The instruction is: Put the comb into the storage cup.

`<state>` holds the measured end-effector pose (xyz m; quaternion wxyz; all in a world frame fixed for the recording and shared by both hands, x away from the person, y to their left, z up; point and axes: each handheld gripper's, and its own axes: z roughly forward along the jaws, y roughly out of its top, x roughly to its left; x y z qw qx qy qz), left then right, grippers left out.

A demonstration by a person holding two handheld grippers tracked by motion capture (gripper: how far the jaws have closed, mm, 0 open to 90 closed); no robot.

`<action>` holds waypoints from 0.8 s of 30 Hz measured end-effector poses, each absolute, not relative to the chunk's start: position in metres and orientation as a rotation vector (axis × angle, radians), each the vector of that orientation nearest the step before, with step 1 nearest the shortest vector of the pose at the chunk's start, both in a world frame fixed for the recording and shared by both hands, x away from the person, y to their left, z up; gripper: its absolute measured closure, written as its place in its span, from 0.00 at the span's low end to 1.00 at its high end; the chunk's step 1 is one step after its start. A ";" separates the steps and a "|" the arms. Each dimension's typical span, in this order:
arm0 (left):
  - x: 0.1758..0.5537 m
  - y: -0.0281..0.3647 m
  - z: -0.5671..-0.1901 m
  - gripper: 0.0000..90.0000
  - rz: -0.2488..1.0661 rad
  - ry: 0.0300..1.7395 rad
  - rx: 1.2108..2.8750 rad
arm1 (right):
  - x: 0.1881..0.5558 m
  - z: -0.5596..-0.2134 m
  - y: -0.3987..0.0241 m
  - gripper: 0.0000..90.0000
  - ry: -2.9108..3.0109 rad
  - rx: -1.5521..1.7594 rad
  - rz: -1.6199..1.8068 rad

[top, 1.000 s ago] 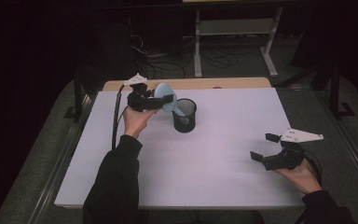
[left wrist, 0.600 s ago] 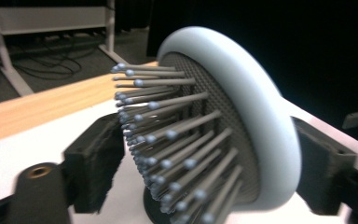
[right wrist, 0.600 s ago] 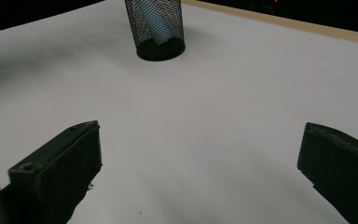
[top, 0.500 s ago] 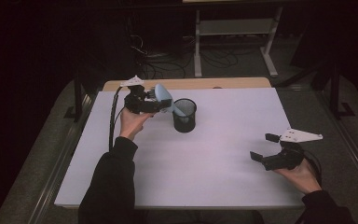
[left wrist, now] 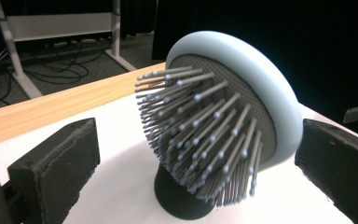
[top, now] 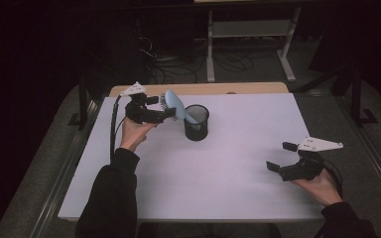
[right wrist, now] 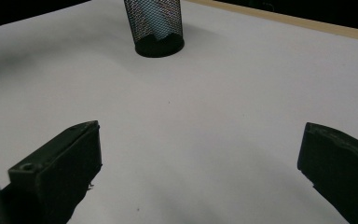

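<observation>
A light blue hairbrush (top: 174, 105) leans with its handle down in a black mesh cup (top: 196, 123) at the back middle of the white table (top: 238, 188). My left gripper (top: 164, 111) is open around the brush head, and its jaws have just been opening. In the left gripper view the bristles (left wrist: 200, 135) point toward the camera between the two pads; the left pad (left wrist: 65, 154) stands well apart from them. My right gripper (top: 281, 156) rests open near the table's right front, with nothing in it. Its own view faces the mesh cup (right wrist: 154, 23) across bare table.
A wooden strip (top: 198, 89) runs along the table's back edge. Behind it stand a metal frame (top: 250, 34) and loose cables (top: 228, 62) on the floor. Black posts (top: 83, 101) flank the table at both sides.
The left jaws have spread apart off the brush head, and the brush now leans in the cup. The left hand shifted slightly left. The right hand has not moved.
</observation>
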<state>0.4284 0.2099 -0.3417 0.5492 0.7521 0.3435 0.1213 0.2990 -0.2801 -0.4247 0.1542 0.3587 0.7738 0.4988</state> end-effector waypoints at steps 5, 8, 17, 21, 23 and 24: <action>0.423 0.219 -0.344 0.00 0.313 0.823 1.767 | 0.299 -0.425 -0.282 0.00 2.212 1.035 1.434; 0.420 0.225 -0.345 0.00 0.319 0.830 1.752 | 0.298 -0.425 -0.282 0.00 2.212 1.038 1.433; 0.408 0.236 -0.343 0.00 0.368 0.797 1.720 | 0.297 -0.425 -0.284 0.00 2.204 1.038 1.441; 0.402 0.239 -0.342 0.00 0.384 0.793 1.721 | 0.297 -0.425 -0.285 0.00 2.206 1.037 1.441; 0.400 0.240 -0.342 0.00 0.379 0.791 1.711 | 0.297 -0.425 -0.285 0.00 2.205 1.038 1.443; 0.399 0.241 -0.343 0.00 0.378 0.793 1.710 | 0.297 -0.426 -0.285 0.00 2.205 1.038 1.443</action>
